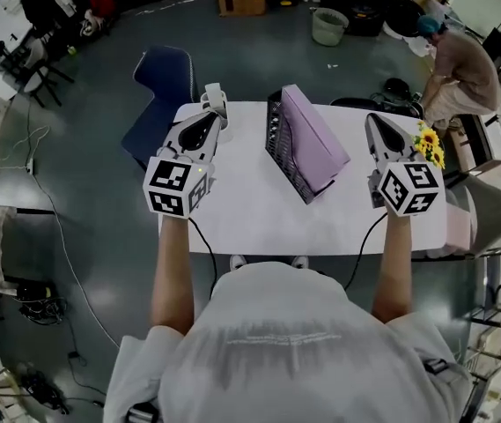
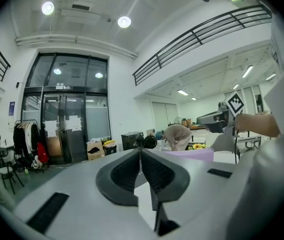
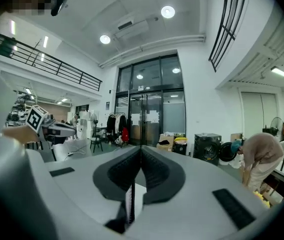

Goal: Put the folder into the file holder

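In the head view, the folder [image 1: 313,139] leans inside the file holder [image 1: 276,139] on the table [image 1: 232,210], between your left gripper [image 1: 215,104] and right gripper [image 1: 375,122]. In the left gripper view, the jaws are clenched and empty. The right gripper view shows the same. If you swing either arm inward, you could topple it.

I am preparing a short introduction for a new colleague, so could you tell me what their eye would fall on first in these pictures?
A lilac folder stands in a black mesh file holder at the middle of the white table. On either side of it the left gripper and the right gripper hover, fingers together and empty, each bearing a cube with square markers. At the table's right edge sit yellow flowers.
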Motion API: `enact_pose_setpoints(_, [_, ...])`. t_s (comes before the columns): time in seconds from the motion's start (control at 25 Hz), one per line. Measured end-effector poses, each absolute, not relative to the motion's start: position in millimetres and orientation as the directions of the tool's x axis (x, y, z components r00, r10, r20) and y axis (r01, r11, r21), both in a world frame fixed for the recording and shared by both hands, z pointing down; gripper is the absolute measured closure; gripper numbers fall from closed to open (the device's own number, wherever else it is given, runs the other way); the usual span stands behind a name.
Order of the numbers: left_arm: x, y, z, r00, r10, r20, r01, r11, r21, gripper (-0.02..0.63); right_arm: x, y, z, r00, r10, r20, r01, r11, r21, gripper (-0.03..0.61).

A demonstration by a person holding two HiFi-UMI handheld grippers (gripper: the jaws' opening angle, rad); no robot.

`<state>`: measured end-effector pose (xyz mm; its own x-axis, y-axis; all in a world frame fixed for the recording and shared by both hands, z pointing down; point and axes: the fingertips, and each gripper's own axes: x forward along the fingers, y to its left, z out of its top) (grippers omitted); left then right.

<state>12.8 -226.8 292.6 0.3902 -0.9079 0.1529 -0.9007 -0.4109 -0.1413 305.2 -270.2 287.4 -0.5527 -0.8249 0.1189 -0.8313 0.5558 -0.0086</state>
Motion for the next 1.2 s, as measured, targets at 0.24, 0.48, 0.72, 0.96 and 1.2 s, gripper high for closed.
enact_pose_setpoints(0.24, [11.2,-218.4,272.1,0.388,-0.915,0.111,-0.900,-0.402,-0.168,0.588,286.5,-268.9,269.7,-0.589,-0.803,0.092,-0.804,0.594,0.028,0.554])
enact_pose_setpoints(0.48, [14.8,-209.0,251.6,0.403,-0.912,0.078,-0.890,-0.411,-0.197,0.588,274.2,-261.9,251.3,-0.610,-0.790,0.068,-0.787,0.613,0.062,0.554])
enact_pose_setpoints(0.72, [20.0,-201.6,248.3,0.414,-0.908,0.067,-0.886,-0.418,-0.202,0.588,272.8,-255.3,253.8,-0.613,-0.786,0.080,-0.782,0.618,0.082,0.554])
enact_pose_setpoints(0.96, [15.2,-196.9,249.3,0.412,-0.909,0.071,-0.888,-0.417,-0.195,0.588,267.4,-250.5,249.4,-0.620,-0.781,0.075,-0.775,0.625,0.093,0.554])
enact_pose_setpoints(1.2, [8.1,-196.2,252.1,0.410,-0.909,0.077,-0.889,-0.417,-0.189,0.588,261.9,-250.6,249.3,-0.623,-0.779,0.073,-0.773,0.627,0.094,0.554])
